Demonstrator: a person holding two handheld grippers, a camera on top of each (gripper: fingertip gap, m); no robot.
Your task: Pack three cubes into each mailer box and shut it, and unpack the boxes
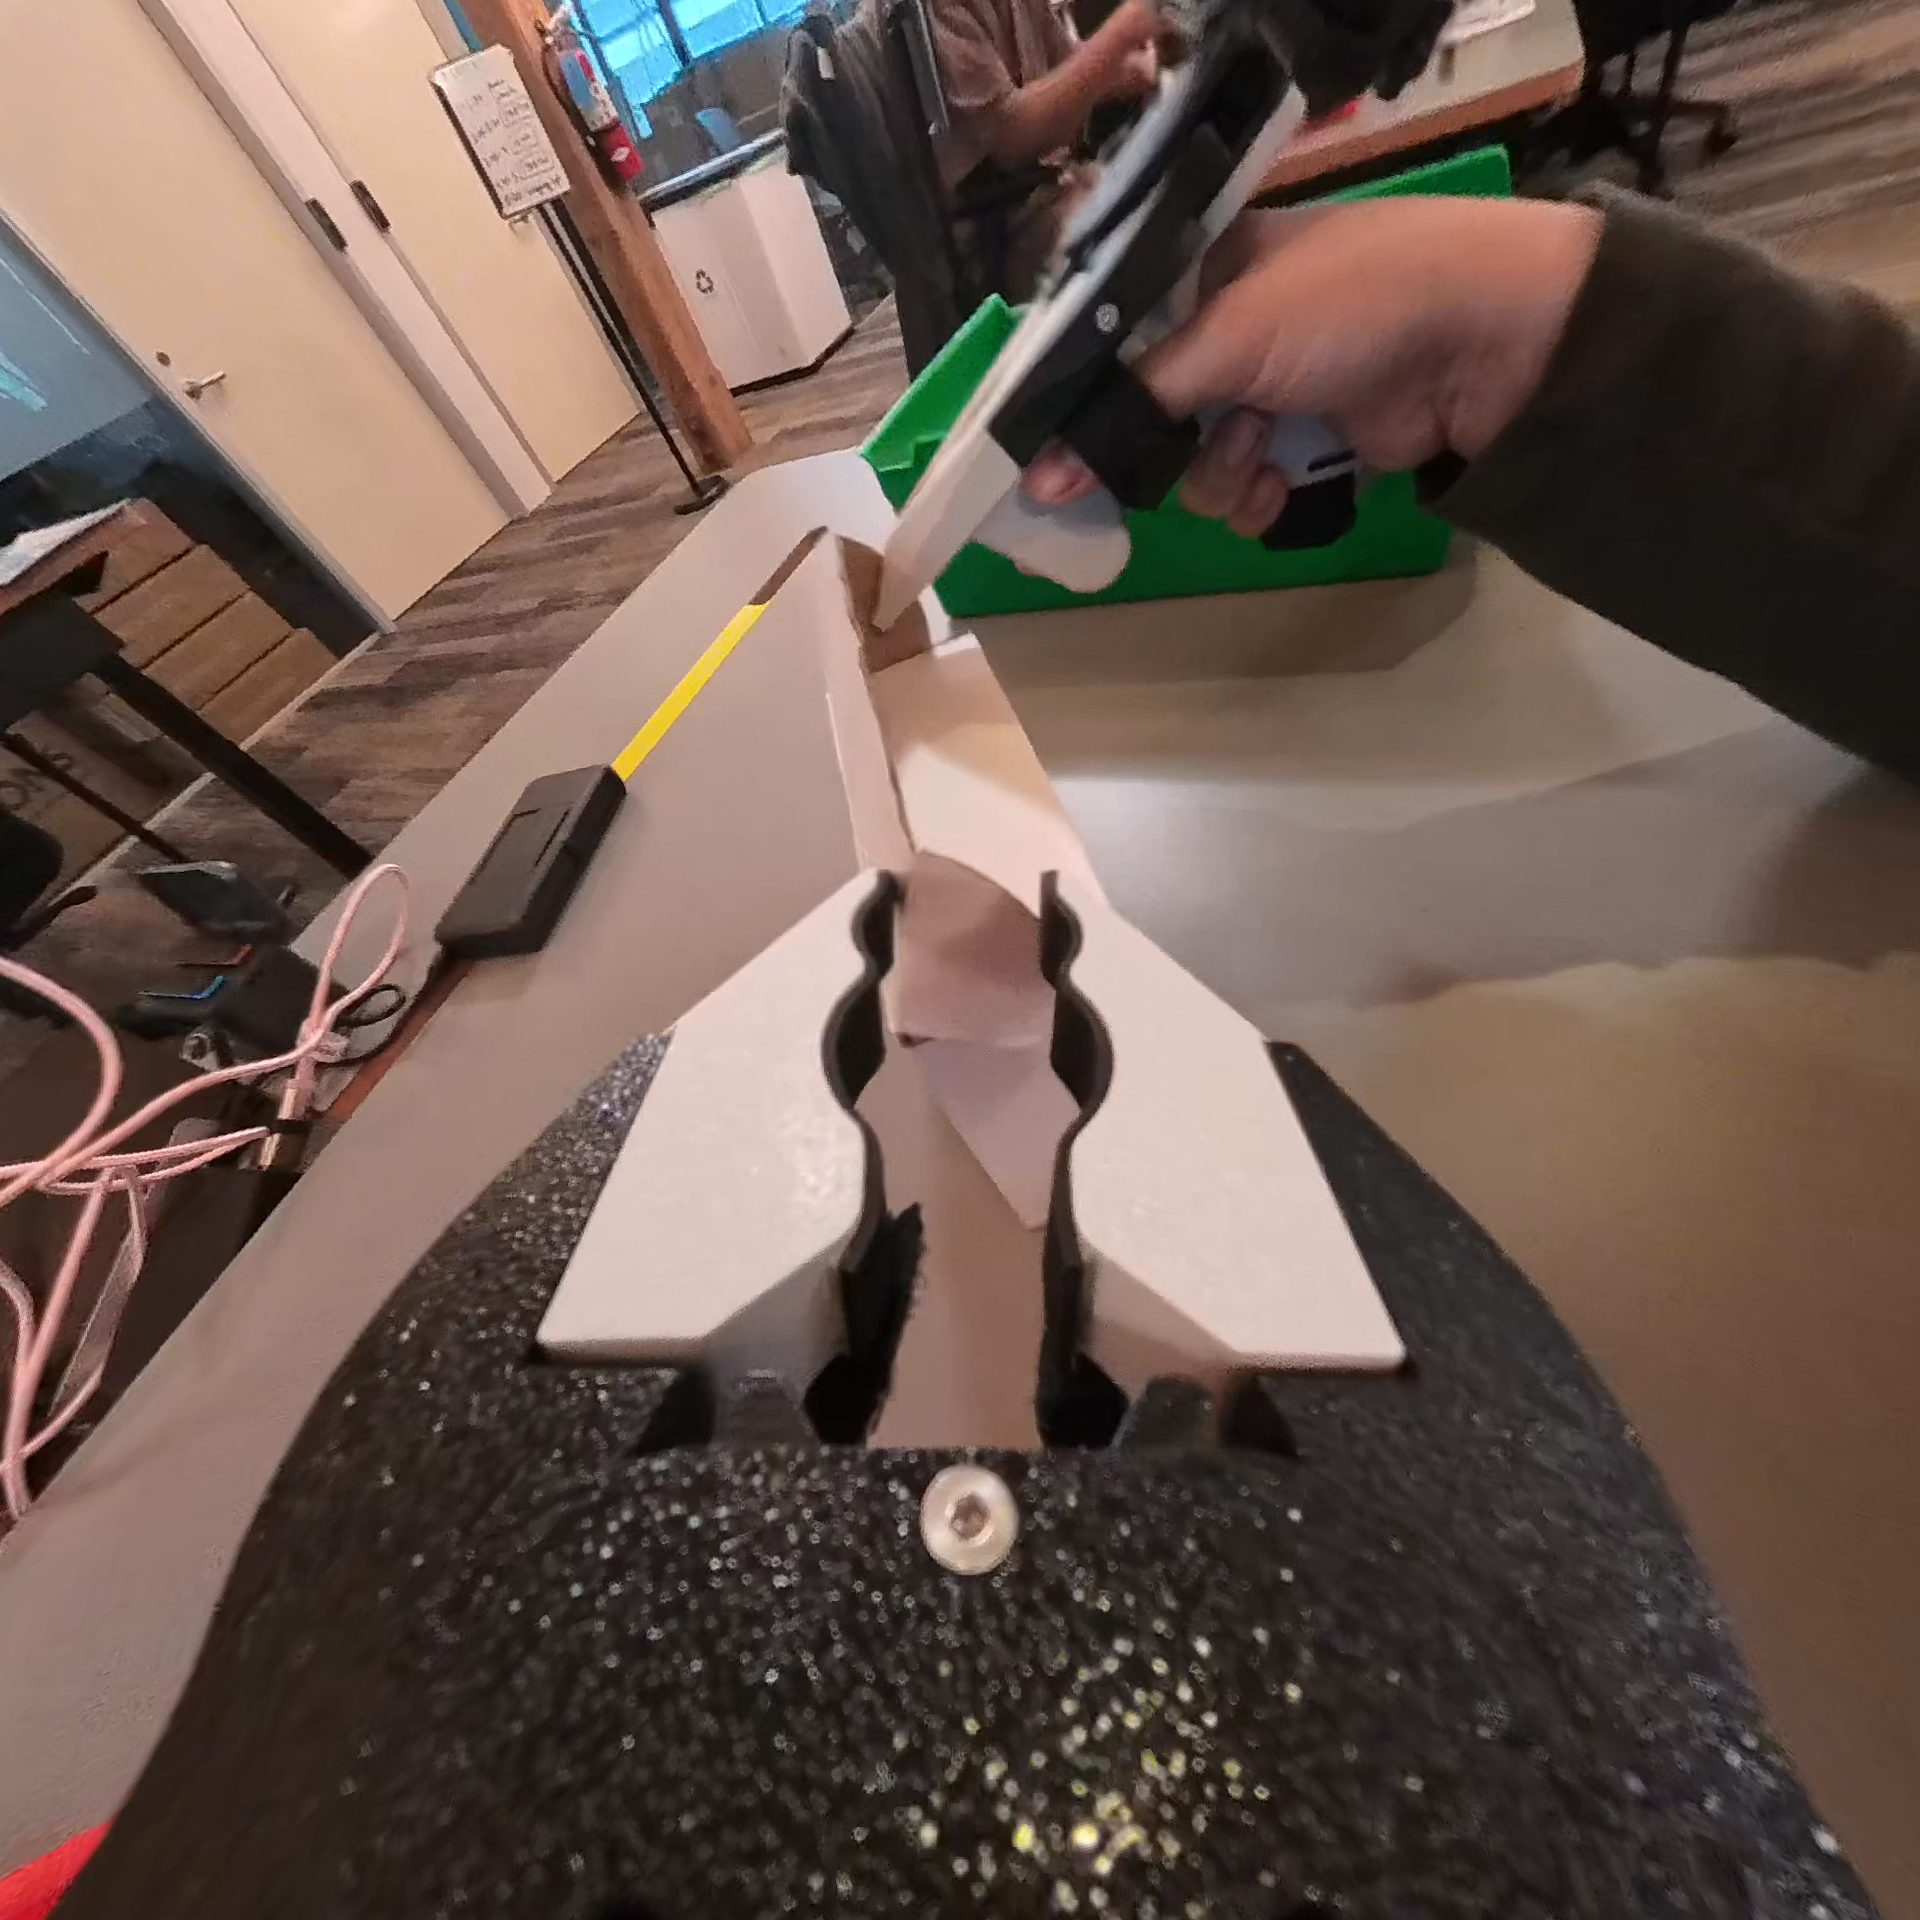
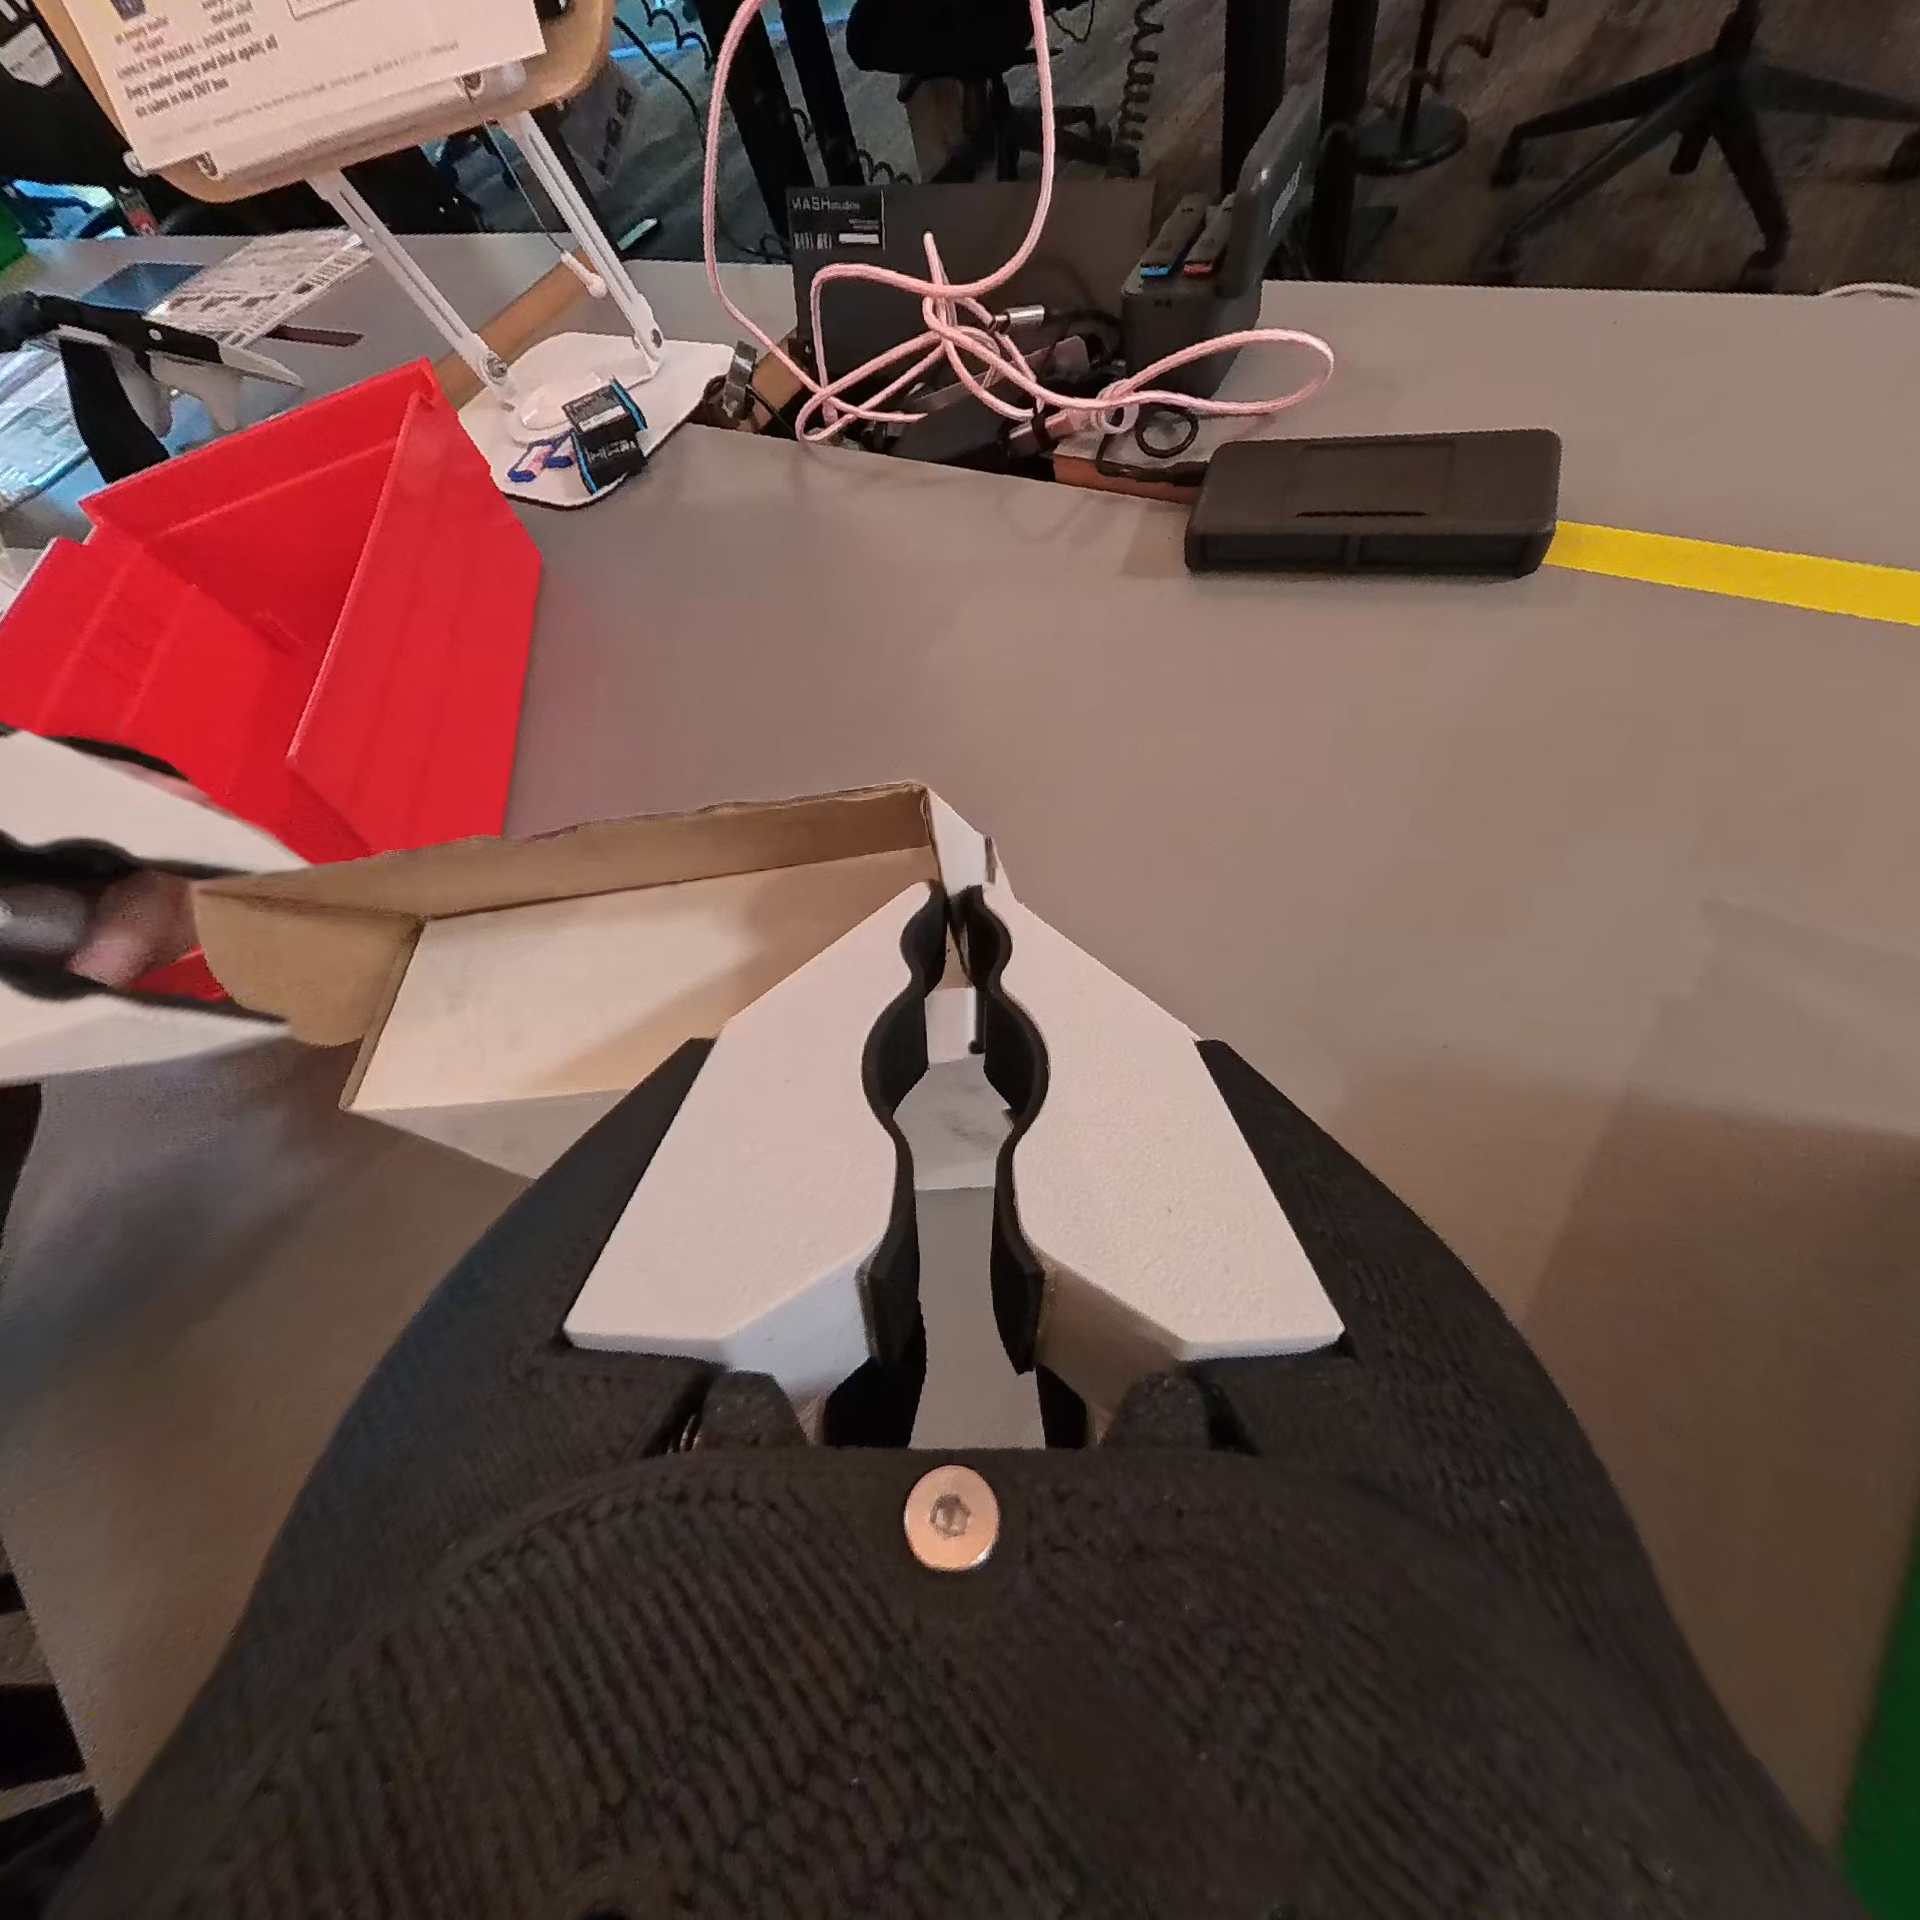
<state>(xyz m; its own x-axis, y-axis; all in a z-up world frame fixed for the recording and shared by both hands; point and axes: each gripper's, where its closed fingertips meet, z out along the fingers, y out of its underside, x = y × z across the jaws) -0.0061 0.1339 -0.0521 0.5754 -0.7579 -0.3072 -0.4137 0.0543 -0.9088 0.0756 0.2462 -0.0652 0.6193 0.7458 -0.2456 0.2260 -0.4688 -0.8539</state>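
At the near end of the mailer box (image 1: 966, 769), the left gripper (image 1: 968, 935) stands open around a flap without pressing it. At the far end, the right gripper (image 2: 961, 925) pinches the box's corner wall, green bin (image 1: 1195, 561) beyond.

box (image 2: 582, 997) near end blurred behind left gripper (image 2: 156, 935), that gripper smeared and cut by frame edge, red bin (image 2: 312, 623) cropped at left, box interior hidden in left wrist view, board (image 1: 499, 135) writing too small
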